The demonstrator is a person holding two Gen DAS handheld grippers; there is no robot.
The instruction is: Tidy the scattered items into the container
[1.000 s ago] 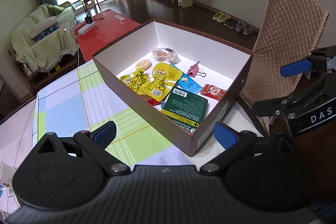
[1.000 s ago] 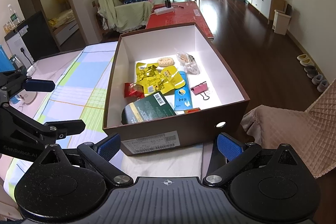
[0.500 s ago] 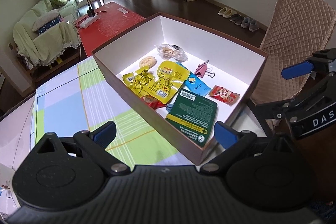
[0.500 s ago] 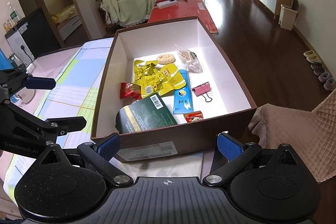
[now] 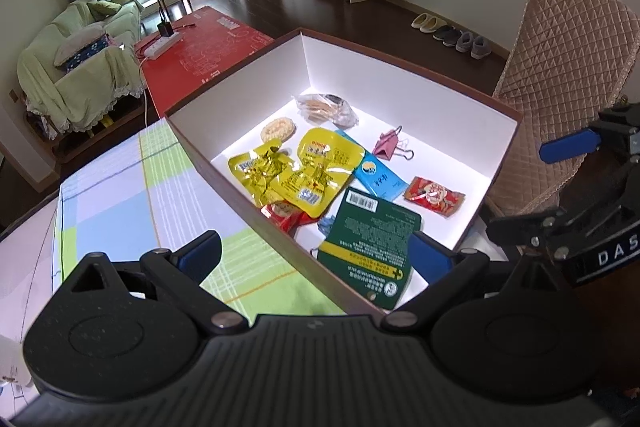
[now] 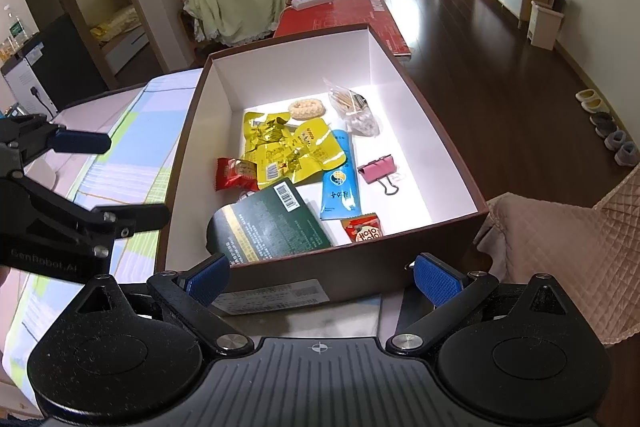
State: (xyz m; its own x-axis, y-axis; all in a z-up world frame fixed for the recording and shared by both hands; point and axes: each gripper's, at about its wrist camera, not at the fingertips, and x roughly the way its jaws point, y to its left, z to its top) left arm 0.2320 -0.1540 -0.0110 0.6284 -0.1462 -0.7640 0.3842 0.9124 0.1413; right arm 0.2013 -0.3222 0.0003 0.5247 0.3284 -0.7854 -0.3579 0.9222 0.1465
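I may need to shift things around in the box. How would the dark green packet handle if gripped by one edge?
The dark green packet looks flat and thin, so probably light and floppy. Its glossy surface may be slippery. It overlaps other snacks, so pulling could drag them.

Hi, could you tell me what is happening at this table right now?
A person is tidying snacks and small items into a brown cardboard box. The green packet, yellow pouches, blue sachet and pink binder clip lie inside. The left tongs and the right tongs hover open and empty at the box's near edge.
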